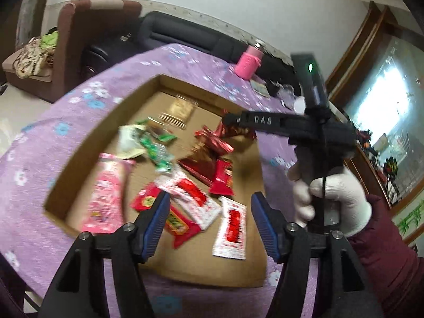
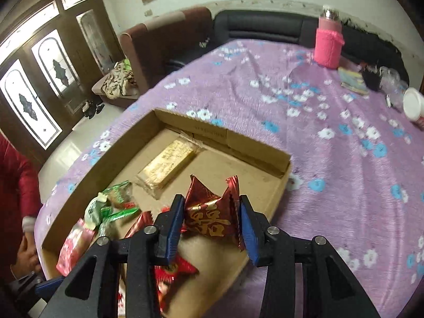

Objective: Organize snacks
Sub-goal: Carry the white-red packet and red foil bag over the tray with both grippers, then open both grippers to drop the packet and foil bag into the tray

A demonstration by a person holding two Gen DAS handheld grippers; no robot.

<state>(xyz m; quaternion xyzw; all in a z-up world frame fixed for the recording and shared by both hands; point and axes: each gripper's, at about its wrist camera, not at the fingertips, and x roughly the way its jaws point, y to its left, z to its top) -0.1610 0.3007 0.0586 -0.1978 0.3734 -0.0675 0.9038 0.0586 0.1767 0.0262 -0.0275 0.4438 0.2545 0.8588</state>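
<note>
Above cardboard tray (image 2: 254, 143), red candy packet (image 2: 209, 216) between right fingers (image 2: 173, 222).

My desk (image 2: 331, 159), draped in a purple flowered cloth, carries a shallow cardboard box (image 2: 259, 145) of snacks, and at its far edge a pink-sleeved bottle (image 2: 328, 46), a white cup (image 2: 413, 104) and small clutter.

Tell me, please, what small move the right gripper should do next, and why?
Probably lower and release: the right gripper holds a red candy packet above the cardboard box, where the other snacks already lie.
</note>
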